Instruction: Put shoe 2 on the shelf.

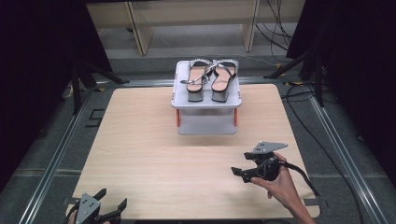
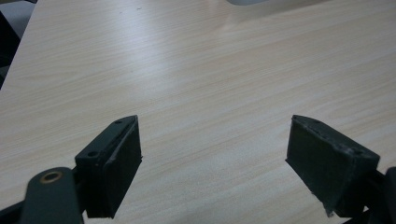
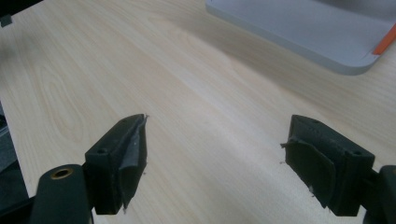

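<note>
A pair of platform sandals with glittery silver straps, the left sandal beside the right sandal, stands on the top shelf of a small grey two-tier rack at the back middle of the wooden table. My left gripper hovers at the table's front left corner, open and empty. Its jaws stand wide apart over bare wood. A hand holds my right gripper at the front right, short of the rack. It is open too, with nothing between its pads.
The rack's lower grey shelf and an orange post lie ahead and to the right of my right gripper. Black cables run on the floor to the table's right. Wooden furniture legs stand behind the table.
</note>
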Available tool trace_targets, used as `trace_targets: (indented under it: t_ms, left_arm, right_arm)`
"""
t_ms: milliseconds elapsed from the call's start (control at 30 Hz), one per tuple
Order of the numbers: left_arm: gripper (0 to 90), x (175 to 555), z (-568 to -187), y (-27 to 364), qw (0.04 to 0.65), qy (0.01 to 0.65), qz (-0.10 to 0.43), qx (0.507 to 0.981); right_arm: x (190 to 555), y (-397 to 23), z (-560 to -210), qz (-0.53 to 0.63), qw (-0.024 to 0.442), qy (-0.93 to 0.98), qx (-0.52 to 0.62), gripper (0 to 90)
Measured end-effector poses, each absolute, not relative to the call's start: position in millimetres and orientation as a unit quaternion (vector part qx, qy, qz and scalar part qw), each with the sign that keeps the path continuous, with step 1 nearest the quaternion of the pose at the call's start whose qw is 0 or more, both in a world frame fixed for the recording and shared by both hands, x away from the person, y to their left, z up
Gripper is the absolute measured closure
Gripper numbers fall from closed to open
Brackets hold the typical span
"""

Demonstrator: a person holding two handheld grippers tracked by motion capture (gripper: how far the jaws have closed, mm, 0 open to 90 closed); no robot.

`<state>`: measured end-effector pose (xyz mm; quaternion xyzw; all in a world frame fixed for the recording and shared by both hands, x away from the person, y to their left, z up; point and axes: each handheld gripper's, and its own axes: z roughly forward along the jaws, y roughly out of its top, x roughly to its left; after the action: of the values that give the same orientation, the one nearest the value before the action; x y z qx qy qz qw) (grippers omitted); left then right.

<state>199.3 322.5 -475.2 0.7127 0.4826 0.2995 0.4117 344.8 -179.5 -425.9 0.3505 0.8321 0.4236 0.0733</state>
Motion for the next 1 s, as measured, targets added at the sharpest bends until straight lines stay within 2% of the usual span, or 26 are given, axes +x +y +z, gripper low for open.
trace_targets:
  t_ms: [67,200,267,433,633,733,933,1000]
  left_arm:
    - [17.3,199,-475,323,0.41,0.481,0.299,0.715]
    - [17.3,200,-475,322,0.413,0.483,0.3,0.712]
    - [17.3,199,-474,324,0.402,0.477,0.299,0.722]
    - [17.3,199,-475,323,0.406,0.478,0.299,0.72]
    - [17.3,199,-475,324,0.404,0.477,0.299,0.722]
    - [17.3,200,-476,321,0.415,0.482,0.299,0.711]
    - [17.3,200,-476,321,0.413,0.48,0.299,0.713]
    - [17.3,199,-475,322,0.408,0.477,0.299,0.719]
  right_arm:
    - [343,-181,-430,0.427,0.065,0.831,0.351,21.3]
    - [335,-181,-431,0.414,0.085,0.836,0.349,20.5]
    - [330,-180,-432,0.42,0.074,0.837,0.344,20.6]
    - [320,-177,-438,0.403,0.09,0.85,0.328,20.7]
    - [311,-183,-447,0.395,0.072,0.85,0.339,21.6]
    - [308,-185,-448,0.384,0.084,0.856,0.336,20.7]
    - [301,-187,-452,0.375,0.074,0.862,0.332,21.8]
    - [301,-190,-455,0.376,0.059,0.857,0.346,22.4]
